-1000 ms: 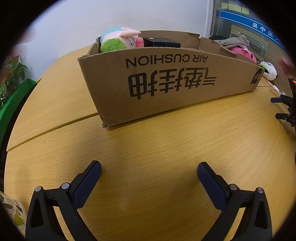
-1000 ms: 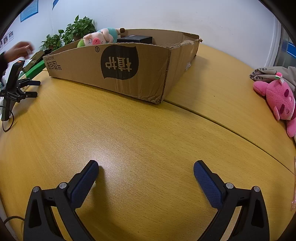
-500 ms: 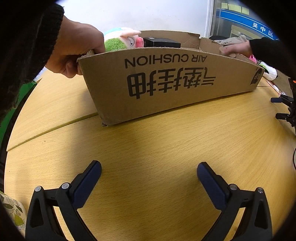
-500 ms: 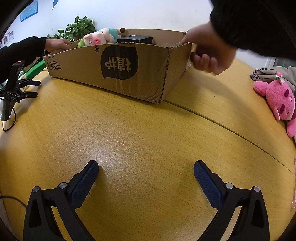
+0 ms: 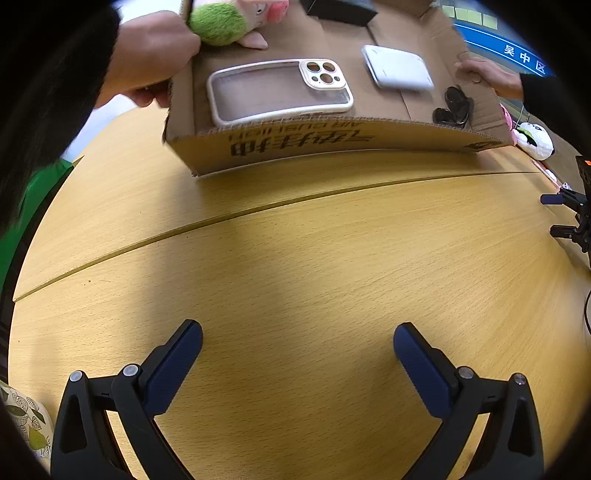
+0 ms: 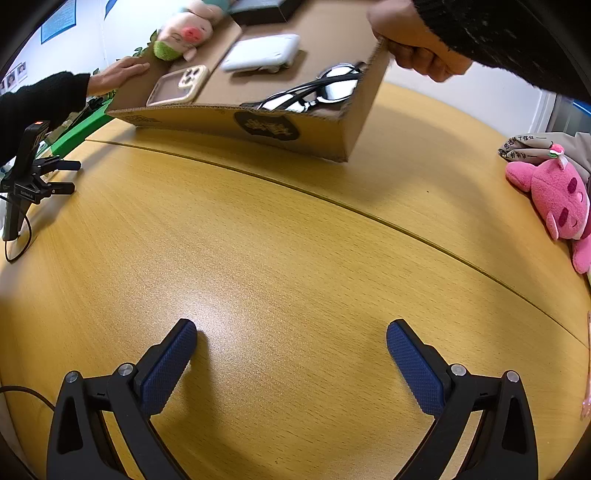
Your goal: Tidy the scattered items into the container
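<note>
1. The left tool [image 5: 297, 341] and right tool [image 6: 291, 338] both sit released, jaws spread wide and holding nothing, low over the near part of the worktop [image 5: 314, 258].
2. The box [image 5: 332, 138] is at the far edge, tipped toward the cameras, gripped at each end by a hand [image 5: 155, 62] in a dark sleeve; the other hand [image 6: 417, 48] holds the opposite end.
3. Inside the box lie a phone case [image 5: 277, 90], a white pack [image 5: 397, 68], glasses [image 6: 314, 92], a pig plush [image 5: 236, 18] and a black case [image 5: 338, 9].
4. A pink plush [image 6: 554, 195] lies at the worktop's right edge; a phone stand [image 6: 26, 173] is at its left edge.
</note>
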Tool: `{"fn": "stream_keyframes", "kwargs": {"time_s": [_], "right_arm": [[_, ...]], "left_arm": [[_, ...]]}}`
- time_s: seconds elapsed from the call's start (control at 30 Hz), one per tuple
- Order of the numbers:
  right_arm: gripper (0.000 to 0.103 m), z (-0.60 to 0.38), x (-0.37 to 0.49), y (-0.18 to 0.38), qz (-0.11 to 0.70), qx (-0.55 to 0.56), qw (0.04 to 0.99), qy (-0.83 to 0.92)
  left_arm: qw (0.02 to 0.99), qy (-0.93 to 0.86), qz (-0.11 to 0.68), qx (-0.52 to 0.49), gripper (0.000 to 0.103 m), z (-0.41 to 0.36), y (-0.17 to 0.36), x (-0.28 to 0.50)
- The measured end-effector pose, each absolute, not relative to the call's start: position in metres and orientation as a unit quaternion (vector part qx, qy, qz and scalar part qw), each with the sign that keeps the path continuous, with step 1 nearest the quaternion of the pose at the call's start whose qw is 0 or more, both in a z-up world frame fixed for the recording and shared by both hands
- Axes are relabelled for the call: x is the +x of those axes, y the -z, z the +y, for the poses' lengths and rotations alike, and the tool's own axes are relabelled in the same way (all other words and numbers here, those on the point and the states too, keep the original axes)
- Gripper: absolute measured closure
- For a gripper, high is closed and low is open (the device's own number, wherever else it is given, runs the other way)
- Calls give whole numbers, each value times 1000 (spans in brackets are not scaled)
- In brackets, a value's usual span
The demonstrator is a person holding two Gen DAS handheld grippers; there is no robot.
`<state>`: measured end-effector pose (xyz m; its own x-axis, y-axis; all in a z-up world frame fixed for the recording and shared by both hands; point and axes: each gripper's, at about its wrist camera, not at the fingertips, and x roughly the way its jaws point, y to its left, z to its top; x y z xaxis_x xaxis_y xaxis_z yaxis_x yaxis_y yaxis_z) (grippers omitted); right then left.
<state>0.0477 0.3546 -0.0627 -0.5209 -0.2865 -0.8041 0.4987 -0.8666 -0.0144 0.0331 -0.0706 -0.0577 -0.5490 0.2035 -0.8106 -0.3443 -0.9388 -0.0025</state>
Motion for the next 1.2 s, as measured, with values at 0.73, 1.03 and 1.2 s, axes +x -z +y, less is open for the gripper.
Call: {"fn": "stream_keyframes", "kwargs": {"time_s": [0.73, 1.03, 1.2], "right_arm": [[0, 356, 46, 62, 121, 434, 227, 863], [0, 357, 47, 63, 121, 434, 227, 864], [0, 357, 48, 63, 121, 434, 227, 864]], "left_arm": [[166, -875, 83, -448, 0, -72, 58, 27], [166, -874, 83, -448, 0, -72, 57, 25], [166, -874, 83, -448, 0, -72, 57, 25]]}}
